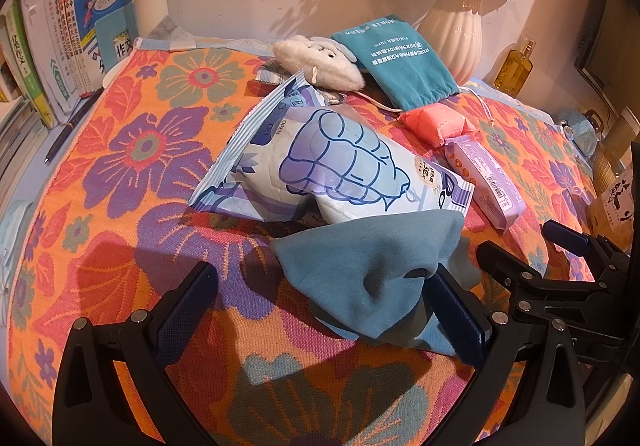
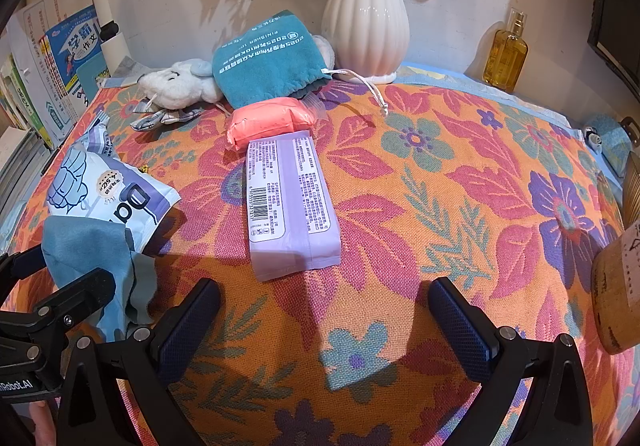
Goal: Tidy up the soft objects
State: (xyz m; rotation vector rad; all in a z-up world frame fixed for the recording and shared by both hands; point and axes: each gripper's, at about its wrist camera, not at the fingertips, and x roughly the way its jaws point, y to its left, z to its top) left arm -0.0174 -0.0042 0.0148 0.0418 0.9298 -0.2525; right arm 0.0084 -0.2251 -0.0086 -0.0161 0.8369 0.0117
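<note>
Blue cloth lies crumpled against the wipes pack, draped over one finger of the wide left tongs. Better to shut on a thick fold and lift clear; the right tongs gape empty.

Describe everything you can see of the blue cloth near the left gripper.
The blue cloth is a plain, soft, matte dusty-blue fabric with no print, crumpled into folds rather than laid flat. It lies on the floral tablecloth, its far edge overlapping the near end of the blue-and-white soft pack. The left gripper is open around it; the cloth drapes against the right-hand finger, while the other finger stands clear. In the right wrist view one edge hangs down in a fold.
</note>
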